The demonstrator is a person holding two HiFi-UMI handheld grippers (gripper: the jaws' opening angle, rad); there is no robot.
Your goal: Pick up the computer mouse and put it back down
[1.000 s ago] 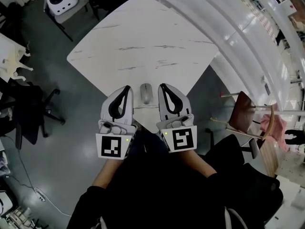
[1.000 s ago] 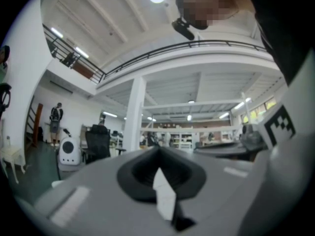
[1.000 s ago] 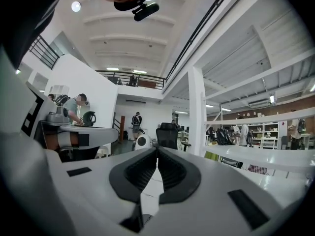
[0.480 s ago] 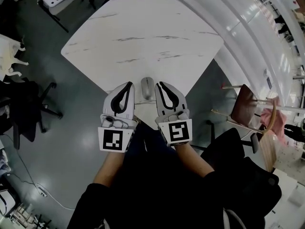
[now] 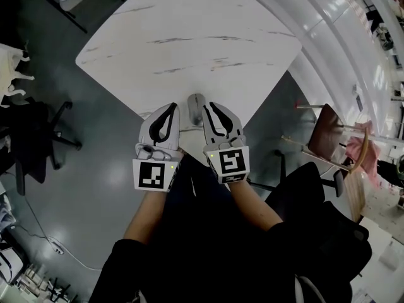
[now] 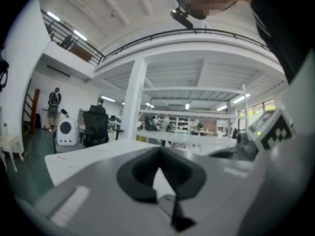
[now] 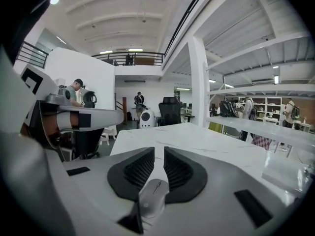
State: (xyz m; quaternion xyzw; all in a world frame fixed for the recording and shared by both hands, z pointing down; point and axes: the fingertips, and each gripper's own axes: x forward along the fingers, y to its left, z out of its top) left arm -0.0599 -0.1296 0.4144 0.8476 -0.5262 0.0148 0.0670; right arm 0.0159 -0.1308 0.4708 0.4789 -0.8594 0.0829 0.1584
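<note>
Underfoot, the dark grey floor [image 5: 82, 169] is showing a glossy sheen. The bench [image 5: 189, 36] is presenting a white, marble-veined top, four-sided with rounded corners, one corner pointing at the person. A brown wooden chair [image 5: 323, 145] on thin metal legs is standing off to the right.

Left gripper [image 5: 172, 108] and right gripper [image 5: 209, 107] are lying side by side over the near corner. Both are wearing smooth white moulded shells with black ribbed pads, and each is carrying a cube with black-and-white square markers at its rear. The left jaws are meeting at the tips, leaving only a small triangular opening lower down. The right jaws are pressing almost together, a narrow slit running between the pads. Neither is pinching anything.

The computer mouse [image 5: 196, 108] is reading as silver-grey, smooth, a low oval dome with a thin line along its back.

The grippers are covering the bench's near corner. The left gripper view is blurring close to its own jaws, and the mouse is not making itself out there. In the right gripper view the jaw roots are cutting off the mouse's rear end.

The mouse is lying flat on the bench between the two grippers, closer to the right one, and is showing low through that gripper's slit. Whether the right shell is touching it I cannot tell.
</note>
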